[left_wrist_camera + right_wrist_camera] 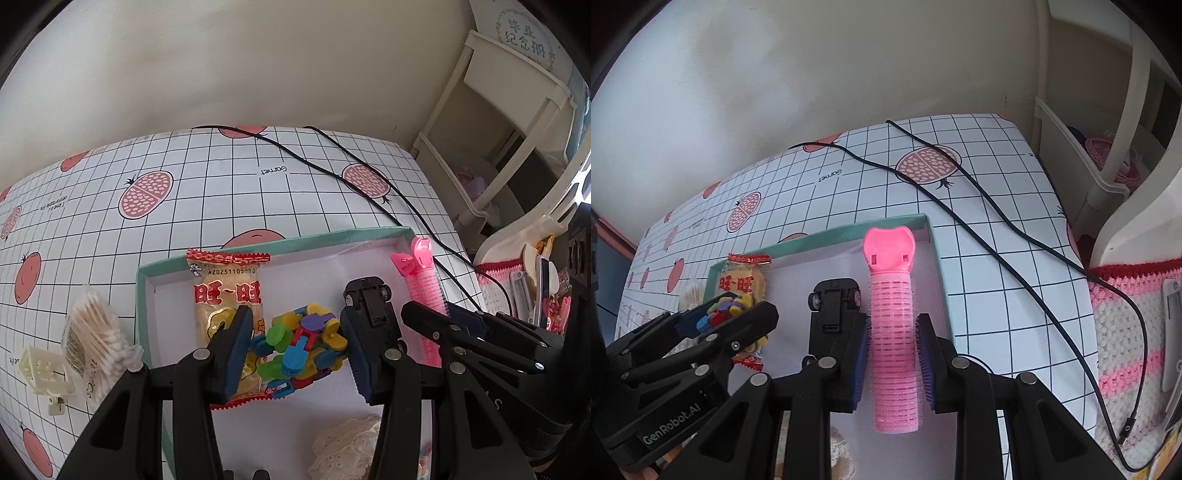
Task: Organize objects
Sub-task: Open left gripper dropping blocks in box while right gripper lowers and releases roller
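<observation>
A teal-rimmed box (155,266) with a white floor lies on the checked tablecloth. My left gripper (297,332) is shut on a bundle of colourful plastic clips (306,343), held over the box and a red-edged snack packet (225,291). From the right wrist, that left gripper (724,314) shows at the left with the clips (727,308) between its fingers. My right gripper (892,332) is shut on a pink hair roller (892,343), which points away over the box's right part (938,266). A black wheeled plastic piece (834,310) rests in the box beside the roller.
A pack of cotton swabs (92,332) and a cream plastic clip (44,369) lie left of the box. A cream lace piece (343,446) sits at the box's near end. Black cables (997,229) cross the table at right; a crocheted cloth (1126,332) and shelf (498,147) stand beyond.
</observation>
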The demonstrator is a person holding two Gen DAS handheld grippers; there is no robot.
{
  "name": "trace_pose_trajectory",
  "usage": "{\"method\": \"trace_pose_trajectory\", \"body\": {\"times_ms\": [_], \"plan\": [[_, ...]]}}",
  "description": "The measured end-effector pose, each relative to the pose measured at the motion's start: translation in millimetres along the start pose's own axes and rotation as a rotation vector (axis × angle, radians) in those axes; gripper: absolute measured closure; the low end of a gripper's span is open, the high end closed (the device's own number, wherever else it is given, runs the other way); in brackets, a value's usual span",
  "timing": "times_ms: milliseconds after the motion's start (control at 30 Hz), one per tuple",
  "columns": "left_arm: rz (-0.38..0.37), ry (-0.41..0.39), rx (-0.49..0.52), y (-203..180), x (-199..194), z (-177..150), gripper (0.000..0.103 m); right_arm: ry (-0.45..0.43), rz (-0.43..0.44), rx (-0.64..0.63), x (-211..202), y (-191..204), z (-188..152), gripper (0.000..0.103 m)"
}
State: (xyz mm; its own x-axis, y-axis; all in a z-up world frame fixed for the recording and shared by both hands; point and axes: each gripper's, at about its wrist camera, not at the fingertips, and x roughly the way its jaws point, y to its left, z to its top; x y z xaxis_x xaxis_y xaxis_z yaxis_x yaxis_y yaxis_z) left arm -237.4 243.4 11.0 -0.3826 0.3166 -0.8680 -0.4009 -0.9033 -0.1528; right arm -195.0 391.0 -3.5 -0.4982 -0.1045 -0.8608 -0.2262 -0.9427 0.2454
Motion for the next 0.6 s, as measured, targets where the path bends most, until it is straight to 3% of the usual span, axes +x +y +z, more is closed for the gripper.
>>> {"method": "trace_pose_trajectory", "body": {"times_ms": [600], "plan": [[0.015, 0.050, 0.018, -5, 17, -8, 0.053, 0.042, -0.013, -0.020, 15, 1, -5, 0.076]]}}
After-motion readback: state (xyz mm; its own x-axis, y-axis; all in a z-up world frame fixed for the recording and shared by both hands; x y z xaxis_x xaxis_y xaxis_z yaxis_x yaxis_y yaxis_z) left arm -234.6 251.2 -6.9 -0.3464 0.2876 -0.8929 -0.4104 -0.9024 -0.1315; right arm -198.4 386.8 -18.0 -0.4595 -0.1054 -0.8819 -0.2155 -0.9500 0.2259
